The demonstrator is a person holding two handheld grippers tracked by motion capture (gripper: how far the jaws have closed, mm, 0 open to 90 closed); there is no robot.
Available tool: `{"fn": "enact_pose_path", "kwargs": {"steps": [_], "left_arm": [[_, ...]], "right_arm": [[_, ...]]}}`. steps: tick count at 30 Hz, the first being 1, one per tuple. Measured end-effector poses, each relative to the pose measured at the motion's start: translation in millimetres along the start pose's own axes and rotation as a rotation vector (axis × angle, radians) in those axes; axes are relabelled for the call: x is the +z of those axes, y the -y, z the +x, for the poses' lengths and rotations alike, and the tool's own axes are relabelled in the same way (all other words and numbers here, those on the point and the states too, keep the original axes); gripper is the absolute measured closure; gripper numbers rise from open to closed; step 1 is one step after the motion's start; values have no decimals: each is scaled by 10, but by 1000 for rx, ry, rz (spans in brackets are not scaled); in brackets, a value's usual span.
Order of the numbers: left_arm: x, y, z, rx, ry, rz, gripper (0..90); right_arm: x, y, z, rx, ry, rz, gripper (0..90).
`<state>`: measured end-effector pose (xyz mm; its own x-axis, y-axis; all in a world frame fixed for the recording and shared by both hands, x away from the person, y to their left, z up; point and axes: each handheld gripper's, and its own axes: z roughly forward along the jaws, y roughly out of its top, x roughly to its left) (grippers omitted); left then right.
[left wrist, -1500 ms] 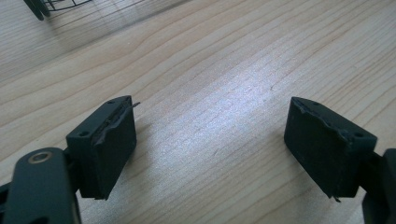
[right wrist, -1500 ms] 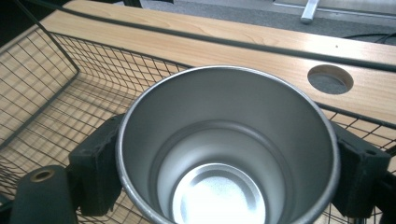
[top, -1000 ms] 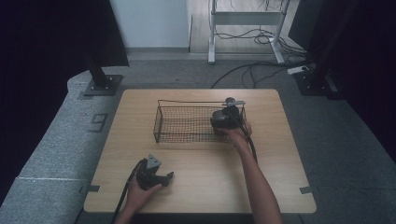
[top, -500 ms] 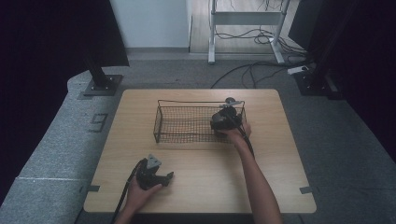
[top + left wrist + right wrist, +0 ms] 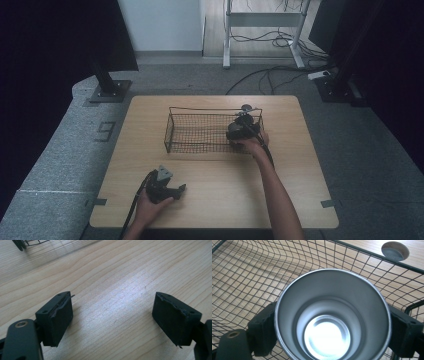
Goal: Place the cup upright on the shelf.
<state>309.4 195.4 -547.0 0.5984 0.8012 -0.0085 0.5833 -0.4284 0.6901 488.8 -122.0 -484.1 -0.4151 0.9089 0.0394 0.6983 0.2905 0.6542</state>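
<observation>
While the right gripper [image 5: 239, 131] sits at the right end of the wire basket [image 5: 200, 133], centre of the high view, its jaws press the outside of a metal cup [image 5: 332, 315] from both sides. Right gripper view: cup upright, open mouth toward the camera, shiny bottom visible, basket mesh behind and beneath it. A round grey plug [image 5: 395, 250] sits in the table [image 5: 215, 200] at upper right of that frame, beyond the basket wall. Left gripper [image 5: 167, 189] lies low in the high view, lower left, held by the left hand [image 5: 149, 206] near the table's front edge. Left gripper view: jaws spread wide, bare wood between them; a basket corner shows at upper left.
</observation>
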Motion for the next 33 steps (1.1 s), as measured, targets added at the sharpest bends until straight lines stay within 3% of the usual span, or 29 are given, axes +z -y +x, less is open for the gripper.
{"fn": "enact_pose_path", "kwargs": {"steps": [4,11,15,16,21,27,33], "left_arm": [[0,0,0,0,0,0,168],[0,0,0,0,0,0,168],[-1,0,0,0,0,1,168],[-1,0,1,1,0,2,168],[-1,0,1,1,0,2,168],[-2,-1,0,1,0,2,168],[-3,-1,0,1,-1,3,168]], "right_arm": [[-22,-1,6,4,8,0,107],[-108,-15,-6,20,10,-54,84],[-204,-19,-14,32,17,-109,83],[-286,-14,-25,41,7,-149,86],[-454,26,-30,38,-11,-209,92],[-724,194,-48,29,-53,-279,119],[-951,523,-58,-2,-85,-320,132]]}}
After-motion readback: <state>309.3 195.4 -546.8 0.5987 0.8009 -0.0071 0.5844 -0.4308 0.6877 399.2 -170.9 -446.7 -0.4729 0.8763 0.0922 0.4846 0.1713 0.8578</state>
